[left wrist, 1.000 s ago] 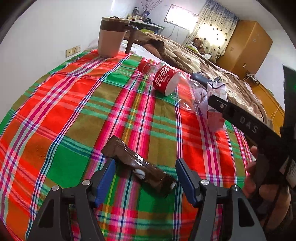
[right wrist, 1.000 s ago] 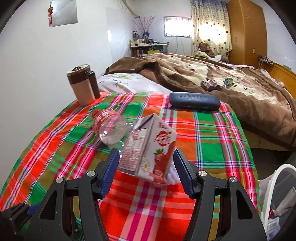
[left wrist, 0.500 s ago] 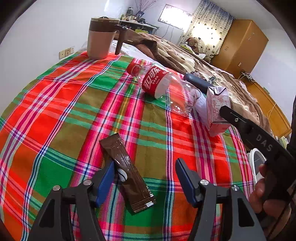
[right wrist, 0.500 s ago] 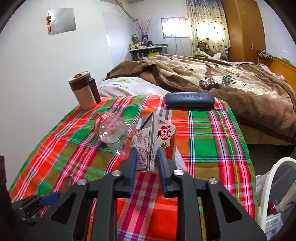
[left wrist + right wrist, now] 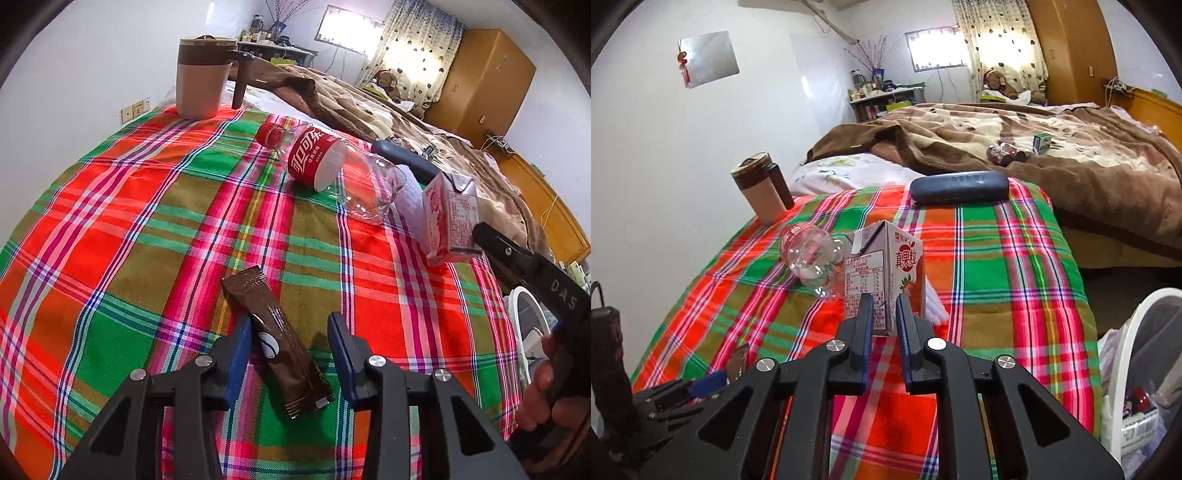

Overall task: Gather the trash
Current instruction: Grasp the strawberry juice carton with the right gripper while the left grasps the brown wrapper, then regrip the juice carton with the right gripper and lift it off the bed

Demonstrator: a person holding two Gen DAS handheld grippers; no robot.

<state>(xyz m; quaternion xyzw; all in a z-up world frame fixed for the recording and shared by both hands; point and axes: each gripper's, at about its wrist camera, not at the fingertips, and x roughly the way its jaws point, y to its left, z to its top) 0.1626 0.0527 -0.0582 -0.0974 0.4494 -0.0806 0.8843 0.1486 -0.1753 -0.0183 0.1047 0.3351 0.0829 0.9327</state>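
A brown snack wrapper (image 5: 279, 343) lies on the plaid tablecloth (image 5: 147, 229). My left gripper (image 5: 291, 350) is open, its blue fingers on either side of the wrapper. An empty cola bottle (image 5: 332, 170) lies on its side further back, also in the right wrist view (image 5: 812, 254). A pink milk carton (image 5: 886, 277) stands upright on the cloth, also in the left wrist view (image 5: 450, 218). My right gripper (image 5: 884, 325) is nearly shut just in front of the carton and holds nothing.
A brown-and-tan mug (image 5: 203, 77) stands at the far left corner. A dark glasses case (image 5: 960, 186) lies at the far edge. A white trash bin (image 5: 1137, 369) with a bag stands right of the table. A bed with a brown blanket (image 5: 1034, 147) lies behind.
My right gripper let go of the carton, which now stands upright, then drew back and closed. My left gripper's fingers narrowed around the wrapper, which turned more lengthwise.
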